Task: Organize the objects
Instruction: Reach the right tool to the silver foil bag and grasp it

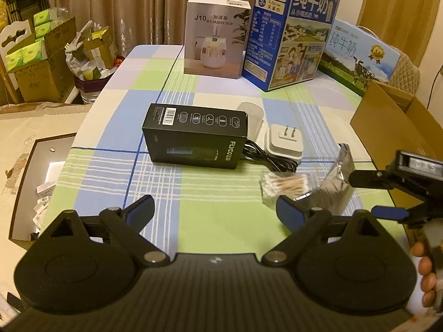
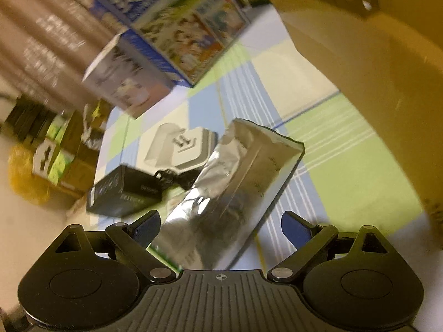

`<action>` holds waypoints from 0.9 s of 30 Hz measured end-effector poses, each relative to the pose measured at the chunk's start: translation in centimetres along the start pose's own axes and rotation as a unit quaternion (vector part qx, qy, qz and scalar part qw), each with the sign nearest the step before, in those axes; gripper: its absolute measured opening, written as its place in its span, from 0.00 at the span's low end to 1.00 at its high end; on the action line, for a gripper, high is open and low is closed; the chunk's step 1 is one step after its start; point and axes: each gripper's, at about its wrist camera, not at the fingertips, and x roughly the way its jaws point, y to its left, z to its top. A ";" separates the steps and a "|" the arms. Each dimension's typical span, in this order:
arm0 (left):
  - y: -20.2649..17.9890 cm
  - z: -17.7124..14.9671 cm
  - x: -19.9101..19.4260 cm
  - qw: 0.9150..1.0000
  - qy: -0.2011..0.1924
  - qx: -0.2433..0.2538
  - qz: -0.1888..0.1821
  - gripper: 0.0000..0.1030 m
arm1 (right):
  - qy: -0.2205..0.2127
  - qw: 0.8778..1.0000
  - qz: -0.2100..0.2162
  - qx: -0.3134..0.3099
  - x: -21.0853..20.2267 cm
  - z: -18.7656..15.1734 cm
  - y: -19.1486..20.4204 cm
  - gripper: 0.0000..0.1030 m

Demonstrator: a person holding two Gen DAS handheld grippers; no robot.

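Observation:
A silver foil pouch (image 2: 232, 191) lies between the wide-open fingers of my right gripper (image 2: 221, 228); whether it touches them I cannot tell. The view is tilted and blurred. In the left wrist view the pouch (image 1: 336, 178) stands at the right of the checked tablecloth (image 1: 210, 221), with the right gripper (image 1: 387, 193) beside it. My left gripper (image 1: 214, 211) is open and empty above the cloth. A black box (image 1: 193, 138), a white plug adapter (image 1: 283, 144) with a black cord (image 1: 265, 157), and a packet of cotton swabs (image 1: 285, 186) lie ahead.
A humidifier box (image 1: 216, 37), a blue milk carton box (image 1: 290, 33) and a flat milk box (image 1: 360, 55) stand at the far edge. An open cardboard box (image 1: 393, 127) sits at the right and also fills the right wrist view (image 2: 373, 69). Cartons clutter the floor at left (image 1: 41, 55).

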 end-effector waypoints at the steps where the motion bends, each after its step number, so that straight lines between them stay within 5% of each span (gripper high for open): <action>1: 0.0 0.1 0.3 1.000 0.000 -0.002 -0.001 0.90 | 0.002 1.000 -0.002 0.011 0.6 0.2 -0.2 0.89; 8: 0.1 0.1 2.2 1.000 0.005 -0.005 -0.010 0.90 | 0.014 0.999 -0.016 0.043 3.6 0.9 -1.1 0.89; 13: 0.2 -0.1 2.7 1.000 0.008 -0.004 -0.014 0.90 | 0.021 1.000 -0.021 0.004 4.5 0.8 0.0 0.88; 15: 0.1 -0.1 2.7 1.000 0.010 0.001 -0.015 0.90 | 0.022 0.999 -0.031 -0.011 4.3 0.7 0.0 0.81; 16: 0.1 -0.1 2.7 1.000 0.010 0.004 -0.015 0.90 | 0.024 0.999 -0.033 -0.019 4.2 0.6 0.0 0.69; 21: -0.5 0.2 2.8 0.999 0.014 0.035 -0.024 0.90 | 0.036 0.994 -0.039 -0.091 3.4 0.9 0.3 0.50; 25: -1.8 0.8 3.3 0.995 0.016 0.087 -0.040 0.89 | 0.043 0.978 -0.069 -0.192 2.4 1.5 1.4 0.37; 27: -2.8 1.0 3.8 0.989 0.017 0.133 -0.055 0.89 | 0.061 0.958 -0.095 -0.263 2.2 1.6 1.9 0.35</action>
